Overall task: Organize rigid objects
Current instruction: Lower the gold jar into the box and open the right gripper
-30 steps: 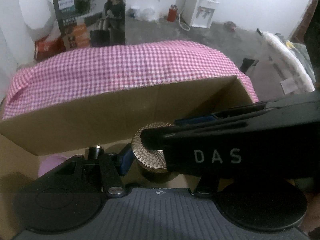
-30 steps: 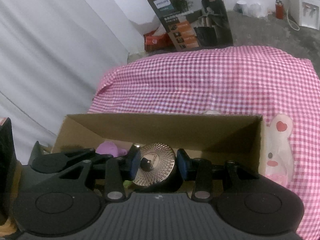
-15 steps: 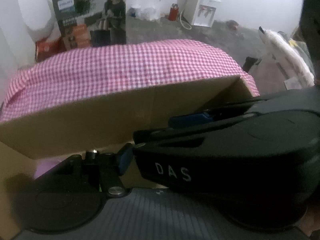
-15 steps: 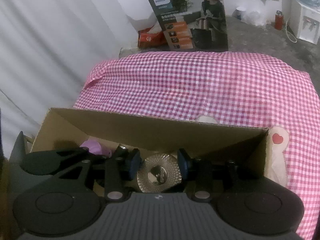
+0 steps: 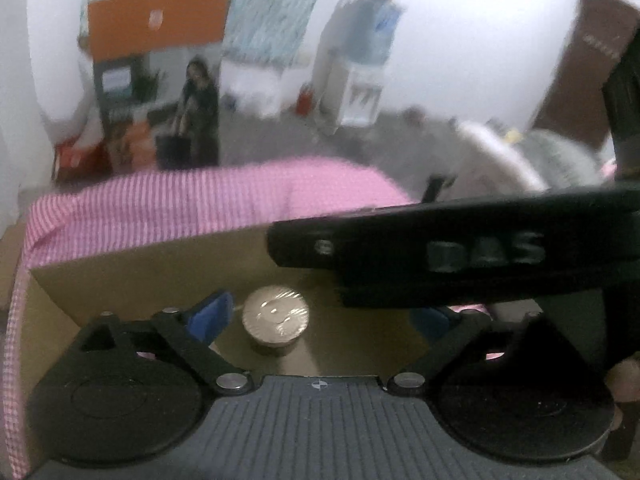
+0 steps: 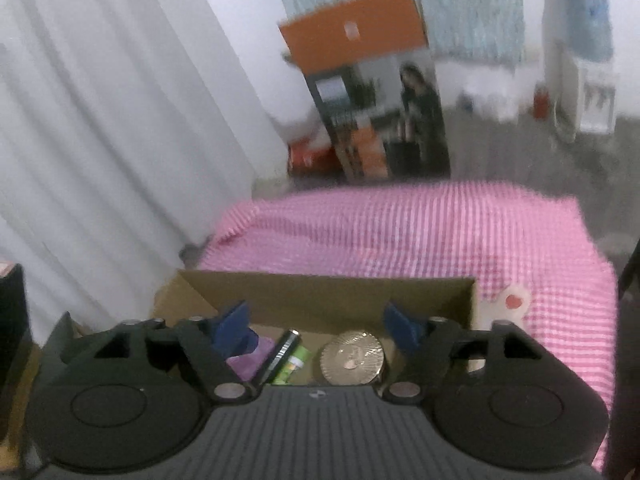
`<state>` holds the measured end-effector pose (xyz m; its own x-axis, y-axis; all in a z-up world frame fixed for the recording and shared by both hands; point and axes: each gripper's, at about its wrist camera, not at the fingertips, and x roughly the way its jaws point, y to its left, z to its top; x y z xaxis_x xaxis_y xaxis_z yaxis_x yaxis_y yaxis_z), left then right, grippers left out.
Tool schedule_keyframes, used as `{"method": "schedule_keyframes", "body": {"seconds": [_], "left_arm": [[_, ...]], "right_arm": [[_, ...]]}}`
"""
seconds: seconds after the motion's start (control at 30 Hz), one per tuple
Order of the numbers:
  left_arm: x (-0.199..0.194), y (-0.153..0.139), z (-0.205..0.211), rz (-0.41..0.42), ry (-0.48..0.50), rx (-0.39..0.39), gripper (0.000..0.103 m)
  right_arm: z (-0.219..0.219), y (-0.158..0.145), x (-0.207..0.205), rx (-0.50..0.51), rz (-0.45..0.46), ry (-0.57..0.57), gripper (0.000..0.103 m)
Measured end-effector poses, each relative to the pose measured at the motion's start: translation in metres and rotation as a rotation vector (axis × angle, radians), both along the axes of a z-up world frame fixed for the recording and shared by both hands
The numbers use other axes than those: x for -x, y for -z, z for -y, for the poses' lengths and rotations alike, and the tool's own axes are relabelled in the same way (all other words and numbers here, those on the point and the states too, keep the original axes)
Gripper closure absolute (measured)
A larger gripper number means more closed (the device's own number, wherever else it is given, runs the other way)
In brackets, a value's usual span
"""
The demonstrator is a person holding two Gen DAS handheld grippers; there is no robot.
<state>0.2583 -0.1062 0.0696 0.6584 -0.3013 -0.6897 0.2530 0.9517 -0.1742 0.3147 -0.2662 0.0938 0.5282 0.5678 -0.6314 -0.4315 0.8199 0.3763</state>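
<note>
The cardboard box (image 6: 328,294) sits on a table with a pink checked cloth (image 6: 420,232). Inside it there's a round jar with a ribbed gold lid (image 6: 353,357) standing upright on the box floor, plus a dark tube (image 6: 283,353), a green-and-white little bottle (image 6: 295,365) right beside it, and something purple (image 6: 249,359) over on the left. Both the right gripper (image 6: 318,326) and the left gripper (image 5: 320,316) hang above the box with jaws spread wide, holding nothing. Behind the table: a white curtain (image 6: 120,140), a tall printed carton (image 6: 380,120) and a water dispenser (image 6: 580,76). Everything's pretty blurry.
</note>
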Motion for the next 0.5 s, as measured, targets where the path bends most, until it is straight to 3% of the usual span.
{"method": "schedule_keyframes", "body": {"seconds": [0.07, 0.13, 0.37, 0.5], "left_arm": [[0.021, -0.013, -0.004, 0.067, 0.012, 0.016, 0.002], [0.040, -0.026, -0.009, 0.119, 0.016, 0.038, 0.001], [0.099, -0.053, -0.031, 0.203, 0.028, 0.113, 0.000], [0.135, -0.046, -0.041, 0.216, 0.059, 0.041, 0.000]], "right_arm": [[0.010, -0.018, 0.027, -0.011, 0.071, 0.019, 0.007], [0.018, -0.036, 0.059, -0.015, 0.163, 0.042, 0.000], [0.041, -0.070, 0.154, -0.034, 0.344, 0.128, 0.000], [0.041, -0.064, 0.198, 0.043, 0.396, 0.172, 0.000]]}}
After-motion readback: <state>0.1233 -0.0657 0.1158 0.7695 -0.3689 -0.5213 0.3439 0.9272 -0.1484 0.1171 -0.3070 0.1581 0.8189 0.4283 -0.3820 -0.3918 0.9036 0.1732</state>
